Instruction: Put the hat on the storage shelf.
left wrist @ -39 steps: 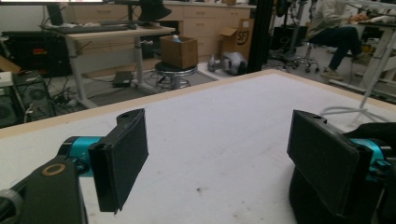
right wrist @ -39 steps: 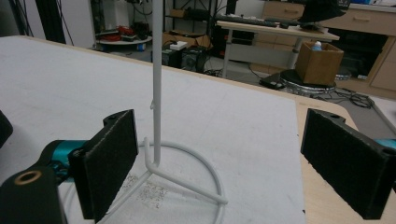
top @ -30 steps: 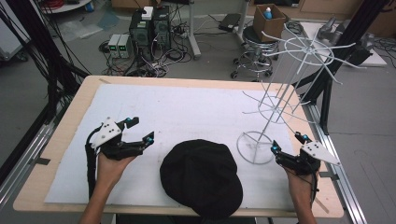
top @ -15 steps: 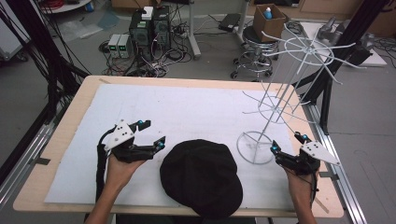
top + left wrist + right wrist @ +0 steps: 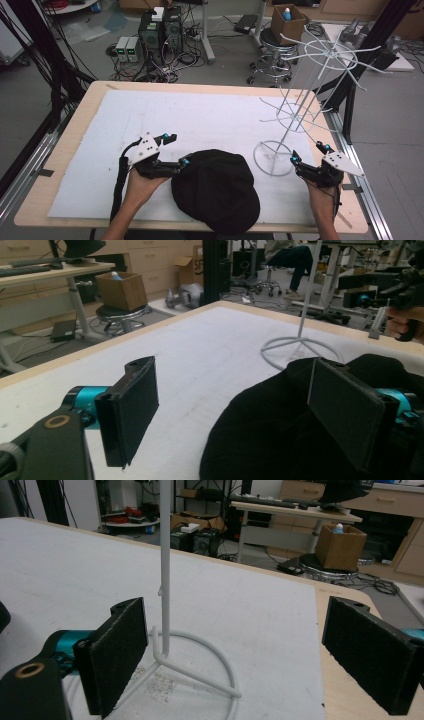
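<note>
A wooden table (image 5: 65, 150) covered by a white mat (image 5: 200, 115) holds a tall white wire rack (image 5: 300, 105) at the right. A black cap (image 5: 215, 192) lies at the near edge, centre. The left gripper (image 5: 172, 150), jaws apart, has one jaw at the cap's left rim. The right gripper (image 5: 310, 154), jaws apart, sits beside the rack's round base.

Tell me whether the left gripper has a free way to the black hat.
Probably yes: the left gripper is open beside the black hat, one jaw already at its edge, with only bare white mat between them.
</note>
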`<state>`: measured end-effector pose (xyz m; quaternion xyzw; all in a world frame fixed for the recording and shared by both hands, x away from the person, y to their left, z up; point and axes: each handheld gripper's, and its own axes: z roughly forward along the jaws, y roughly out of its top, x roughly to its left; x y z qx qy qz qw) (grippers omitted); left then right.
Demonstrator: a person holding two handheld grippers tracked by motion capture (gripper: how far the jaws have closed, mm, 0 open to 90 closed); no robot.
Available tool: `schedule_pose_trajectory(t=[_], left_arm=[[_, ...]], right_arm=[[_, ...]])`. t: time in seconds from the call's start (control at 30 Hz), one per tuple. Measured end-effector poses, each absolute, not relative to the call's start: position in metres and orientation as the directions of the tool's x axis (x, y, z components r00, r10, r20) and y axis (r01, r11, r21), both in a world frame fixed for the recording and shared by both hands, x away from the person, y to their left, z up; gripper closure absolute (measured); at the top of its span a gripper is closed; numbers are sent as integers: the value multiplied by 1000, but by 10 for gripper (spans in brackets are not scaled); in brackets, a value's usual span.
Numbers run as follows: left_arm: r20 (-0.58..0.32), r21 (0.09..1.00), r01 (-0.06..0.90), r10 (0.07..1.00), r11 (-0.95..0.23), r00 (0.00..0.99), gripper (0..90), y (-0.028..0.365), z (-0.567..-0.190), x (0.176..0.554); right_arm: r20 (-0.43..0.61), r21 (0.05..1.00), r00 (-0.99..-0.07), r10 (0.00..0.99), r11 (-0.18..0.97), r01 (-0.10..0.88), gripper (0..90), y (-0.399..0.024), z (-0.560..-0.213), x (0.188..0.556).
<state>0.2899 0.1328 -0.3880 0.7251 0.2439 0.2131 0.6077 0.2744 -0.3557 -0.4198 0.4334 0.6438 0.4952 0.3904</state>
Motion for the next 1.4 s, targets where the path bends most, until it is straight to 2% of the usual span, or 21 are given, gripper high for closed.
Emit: schedule_pose_trajectory(t=[0.83,1.07,1.1,1.4], left_arm=[[-35,971,139,458,-196,888,201,81,-406,282],[-57,959,170,433,-228,900,268,79,-414,284],[-60,956,175,428,-234,902,305,79,-414,284],[-79,945,202,416,-259,906,409,78,-417,285]], right_arm=[[-81,975,-317,945,141,172,102,-358,-420,273],[-87,975,-316,945,146,168,102,-358,-420,272],[-86,975,-315,945,145,169,102,-358,-420,273],[-89,976,-317,944,147,164,102,-358,-419,273]])
